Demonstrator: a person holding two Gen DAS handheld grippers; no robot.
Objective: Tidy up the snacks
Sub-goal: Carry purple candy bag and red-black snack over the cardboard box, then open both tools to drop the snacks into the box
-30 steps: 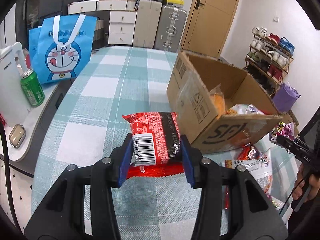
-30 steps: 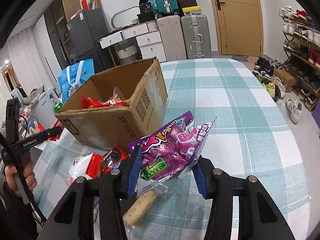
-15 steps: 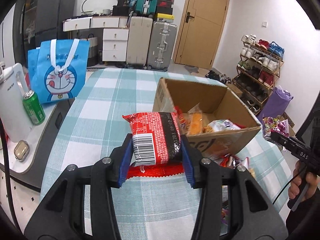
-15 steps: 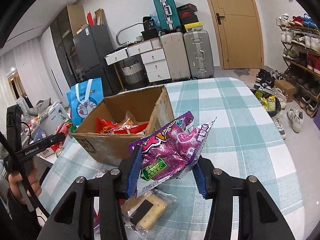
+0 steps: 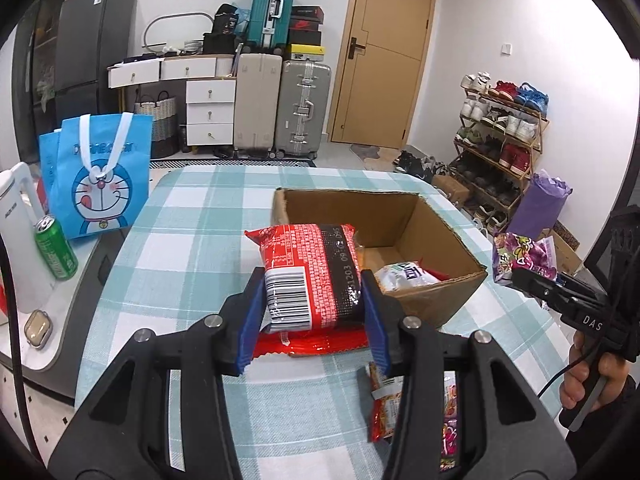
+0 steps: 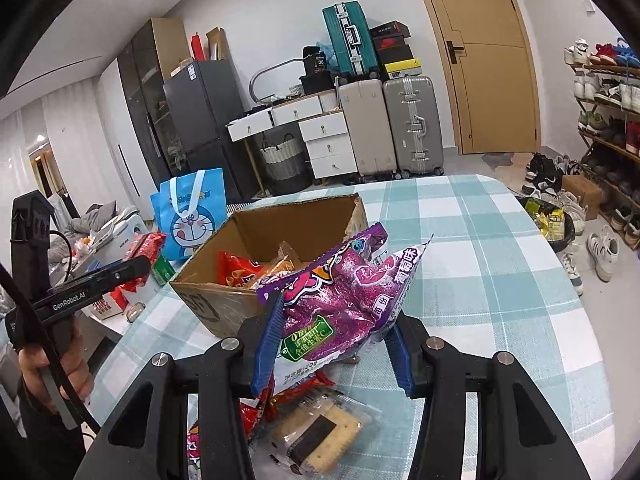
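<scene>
On the left wrist view, the left tongs (image 5: 314, 312) are clamped on a red snack packet (image 5: 310, 276), blue pads pressing both its sides, barcode face up. Packet is held clear of the checked tabletop (image 5: 180, 248), just in front of the open cardboard box (image 5: 404, 216). Box stands on the tabletop and holds several snack bags, one white (image 5: 404, 274). More loose packets (image 5: 384, 404) lie on the tabletop below the right-hand finger. At the right edge, a hand (image 5: 592, 376) carries the right tongs (image 5: 520, 276), closed on a purple snack bag (image 5: 520, 254) beside the box. A blue cartoon bag (image 5: 98, 176) and a green can (image 5: 56, 250) stand on a side counter at left.

On the right wrist view, the right tongs (image 6: 332, 340) are clamped on the purple snack bag (image 6: 340, 300), crumpled between the pads and held above the tabletop (image 6: 500, 248). Cardboard box (image 6: 224, 304) sits just behind it, with orange packets (image 6: 234, 270) inside. A wrapped biscuit pack (image 6: 320, 436) and red wrappers lie on the tabletop beneath. At left, a hand (image 6: 52, 364) holds the left tongs (image 6: 138, 258) with the red snack packet (image 6: 142, 246) at their tip
</scene>
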